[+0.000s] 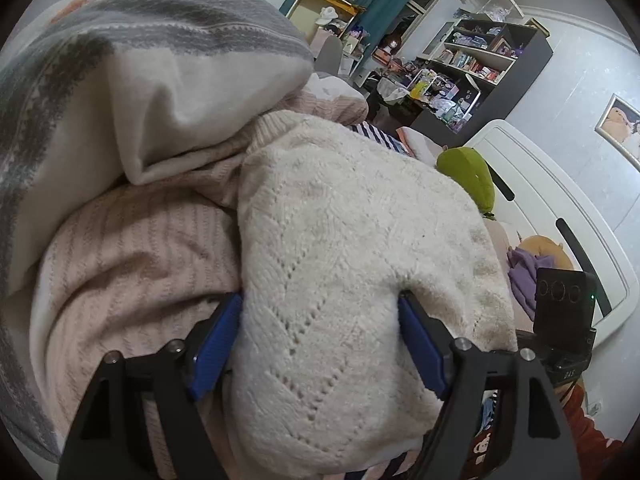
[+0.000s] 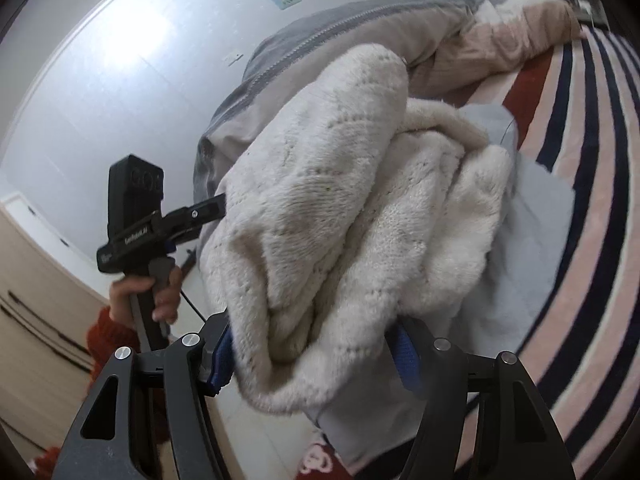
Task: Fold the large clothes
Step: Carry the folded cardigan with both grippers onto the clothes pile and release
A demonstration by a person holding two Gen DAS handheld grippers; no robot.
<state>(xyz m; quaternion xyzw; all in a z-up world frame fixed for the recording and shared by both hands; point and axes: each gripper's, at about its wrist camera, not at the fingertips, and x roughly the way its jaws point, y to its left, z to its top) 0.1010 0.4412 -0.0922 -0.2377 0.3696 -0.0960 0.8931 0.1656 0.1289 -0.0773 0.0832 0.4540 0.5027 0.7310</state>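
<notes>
While a bundled cream knit sweater (image 1: 344, 264) fills the middle of both wrist views, the left gripper (image 1: 320, 344) straddles its near end, blue pads (image 1: 218, 344) at 7 and 5 o'clock lying against the wool. Whether they press or merely touch cannot be told. The right gripper (image 2: 316, 356) brackets the same bundle's other end (image 2: 344, 200), likewise of uncertain grip; a pale blue-grey lining (image 2: 532, 216) spills out at 3 o'clock. Both tools appear set at opposite ends to carry or lay the folded garment level. A pink ribbed knit (image 1: 132, 248) and a grey-banded blanket (image 1: 132, 56) crowd 9 to 11 o'clock, a striped bedcover (image 2: 580, 168) runs along 2 to 4 o'clock. The person's hand (image 2: 160, 292) shows at 8 o'clock; the sweater's underside and both fingertips are buried in fabric.
</notes>
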